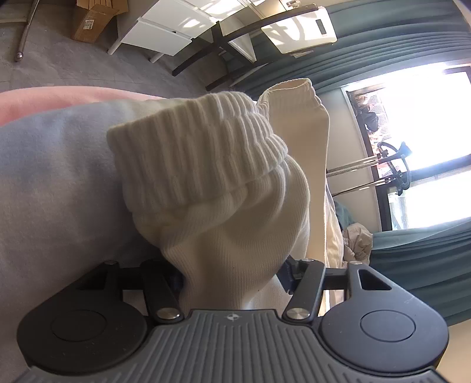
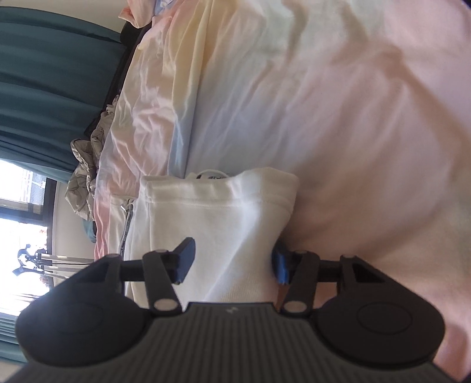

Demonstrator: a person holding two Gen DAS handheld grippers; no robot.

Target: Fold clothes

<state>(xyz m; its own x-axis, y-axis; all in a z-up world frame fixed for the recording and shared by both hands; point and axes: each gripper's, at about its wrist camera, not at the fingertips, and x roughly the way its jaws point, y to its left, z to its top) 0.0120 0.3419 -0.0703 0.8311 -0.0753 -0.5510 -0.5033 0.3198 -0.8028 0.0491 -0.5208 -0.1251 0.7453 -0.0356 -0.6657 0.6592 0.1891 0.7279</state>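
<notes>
White sweatshirt [image 1: 235,229] is up off the bed [image 2: 338,103], held by both grippers. Looks like a zip-up: zipper [image 2: 127,224] visible at the left edge in the right wrist view.

Left gripper [image 1: 232,280]: closed down on a bunched wad of the knit just behind the ribbed cuff [image 1: 191,153]. Fingertips buried in cloth, but the jaws are clearly pinching it. A second cuff [image 1: 297,88] stands up behind the first, so both sleeve ends are probably near this grip.

Right gripper [image 2: 232,262]: partly open, a thick fold of the body fabric sits between the blue pads [image 2: 188,259]. Right pad is against the cloth. Can't tell if the left pad presses it or just sits in front, so grip firmness is uncertain.

Handling, my read:
- Soft, thick fleece. Light, not fragile, no slip problem.
- Zero stiffness: anything not held will droop and bunch.
- Best holds are hems, cuffs and seams; ribbing gives the pads bite.
- Left grip is a wad, not an edge, so the fold line may come out sloppy.

Surroundings: pastel sheet on the bed is wrinkled but free of other laundry where the fold would land. Crumpled grey clothes [image 2: 85,165] at the bed's far edge near the teal curtain [image 2: 44,73], well apart. White desk [image 1: 176,29] and cardboard box [image 1: 91,20] on the floor, out of the way.
</notes>
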